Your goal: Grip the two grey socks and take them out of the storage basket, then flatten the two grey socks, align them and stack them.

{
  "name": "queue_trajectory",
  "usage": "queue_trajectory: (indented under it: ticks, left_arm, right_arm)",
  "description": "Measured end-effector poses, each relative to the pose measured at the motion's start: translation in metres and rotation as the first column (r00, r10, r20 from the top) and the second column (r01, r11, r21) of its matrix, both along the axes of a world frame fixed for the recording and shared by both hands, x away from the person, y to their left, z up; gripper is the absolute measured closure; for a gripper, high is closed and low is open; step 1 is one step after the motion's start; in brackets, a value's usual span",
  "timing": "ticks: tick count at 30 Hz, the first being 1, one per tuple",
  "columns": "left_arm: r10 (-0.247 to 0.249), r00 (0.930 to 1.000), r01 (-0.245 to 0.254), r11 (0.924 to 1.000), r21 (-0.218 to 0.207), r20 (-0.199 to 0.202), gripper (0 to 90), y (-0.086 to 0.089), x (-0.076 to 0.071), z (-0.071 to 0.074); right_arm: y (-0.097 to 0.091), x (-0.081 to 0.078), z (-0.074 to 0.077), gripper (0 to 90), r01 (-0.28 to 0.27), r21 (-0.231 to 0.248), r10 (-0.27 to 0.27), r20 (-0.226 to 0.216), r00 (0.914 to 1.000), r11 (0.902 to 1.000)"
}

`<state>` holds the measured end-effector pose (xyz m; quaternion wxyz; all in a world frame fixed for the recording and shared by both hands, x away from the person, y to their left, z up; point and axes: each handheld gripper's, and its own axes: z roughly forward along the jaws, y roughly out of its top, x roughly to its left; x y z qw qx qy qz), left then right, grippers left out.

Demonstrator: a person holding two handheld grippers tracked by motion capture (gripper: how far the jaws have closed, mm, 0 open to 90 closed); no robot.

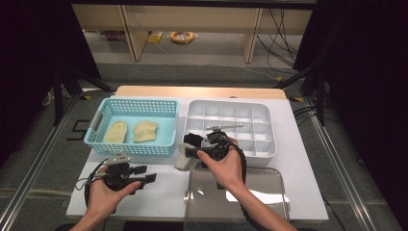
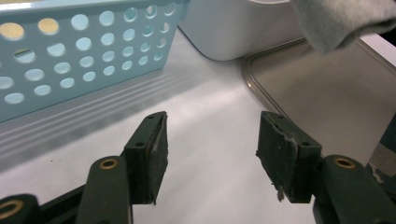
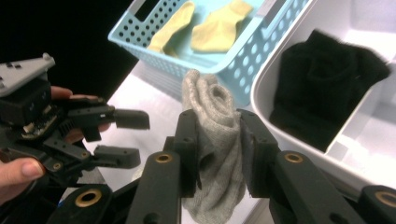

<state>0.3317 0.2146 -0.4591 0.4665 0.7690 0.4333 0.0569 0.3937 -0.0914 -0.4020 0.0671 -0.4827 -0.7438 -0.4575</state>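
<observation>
Each claw, left [image 1: 143,174] and right [image 3: 217,154], has matte black jaws with brass-ringed screw holes, worn grey pads and a trailing black cable; forearms are bare

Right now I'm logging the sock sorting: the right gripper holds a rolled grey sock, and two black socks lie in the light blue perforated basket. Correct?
Not quite. The right gripper does hold the rolled grey sock, but the two socks in the light blue perforated basket are pale yellow, as the right gripper view shows.

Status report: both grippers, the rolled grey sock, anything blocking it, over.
Right gripper shut on rolled grey sock. Left gripper open, nothing between jaws. Black sock already fills near compartment of white divided tray.
</observation>
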Motion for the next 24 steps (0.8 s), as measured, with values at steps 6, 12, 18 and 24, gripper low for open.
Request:
queue_trajectory:
  ticks: [6,12,18,24]
  left_arm:
    - [-0.004,1.0000,0.004,1.0000,-0.001,-0.001,43.0,-0.001,0.000,0.000]
    - [-0.008,1.0000,0.008,1.0000,-0.001,0.000,43.2,-0.002,0.000,0.000]
    - [-0.002,1.0000,0.002,1.0000,0.002,0.003,43.5,-0.002,0.000,0.001]
    - [-0.005,1.0000,0.005,1.0000,0.001,-0.001,43.5,-0.003,0.000,-0.001]
  right_arm:
    - [-0.010,0.004,0.006,71.8,0.027,0.013,-0.028,0.018,0.9995,0.9995]
    - [-0.017,0.008,0.008,71.8,0.054,0.017,-0.055,0.023,0.9982,0.9984]
    - [-0.025,0.014,0.012,71.8,0.065,0.025,-0.066,0.044,0.9969,0.9976]
    - [-0.030,0.020,0.016,71.8,0.094,0.014,-0.095,0.047,0.9944,0.9954]
